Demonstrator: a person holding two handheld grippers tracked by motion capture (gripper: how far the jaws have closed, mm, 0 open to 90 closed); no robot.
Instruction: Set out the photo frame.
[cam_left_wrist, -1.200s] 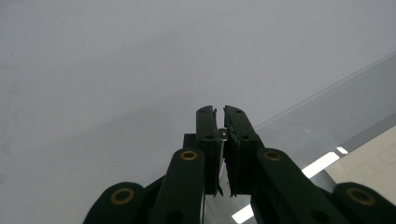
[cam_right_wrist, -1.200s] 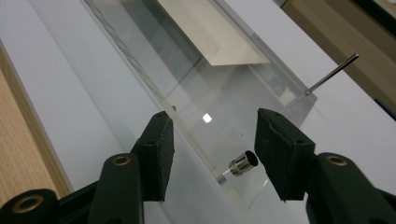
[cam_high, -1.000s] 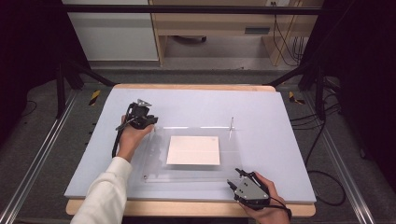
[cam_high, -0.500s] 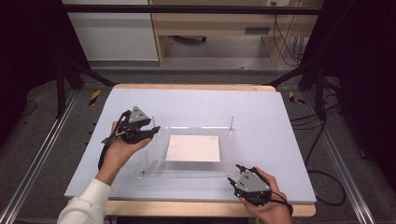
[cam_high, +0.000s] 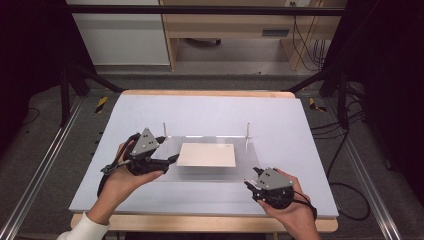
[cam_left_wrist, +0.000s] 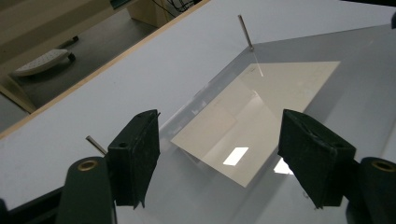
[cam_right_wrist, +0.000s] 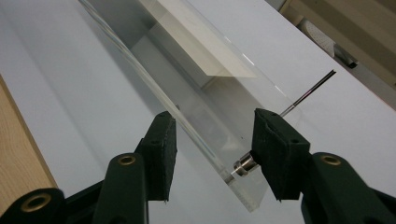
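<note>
Left hand-held gripper (cam_high: 172, 159): jaws spread wide, nothing between them, held by the left hand (cam_high: 120, 180) at the left edge of the clear plate (cam_high: 210, 172). In the left gripper view the jaws frame the white sheet (cam_left_wrist: 254, 123), which lies flat under or on the clear plate; can't tell which. A thin metal pin (cam_left_wrist: 245, 31) stands upright at the plate's far corner, and a second pin (cam_left_wrist: 95, 144) is just beside the left jaw.

Right hand-held gripper (cam_high: 251, 186): jaws apart, held by the right hand (cam_high: 292, 212) at the plate's near right corner. In the right gripper view the plate's edge (cam_right_wrist: 196, 130) runs between the jaws, not pinched. A small metal fitting (cam_right_wrist: 243, 165) at the plate corner sits touching or just beside the right jaw. A thin rod (cam_right_wrist: 310, 91) sticks up beyond it.

Plate and white sheet sit mid-worktop (cam_high: 210, 112), on a pale grey mat with a wooden edge (cam_high: 200, 222) at the near side. Two upright pins (cam_high: 164, 129) mark the plate's far corners.
</note>
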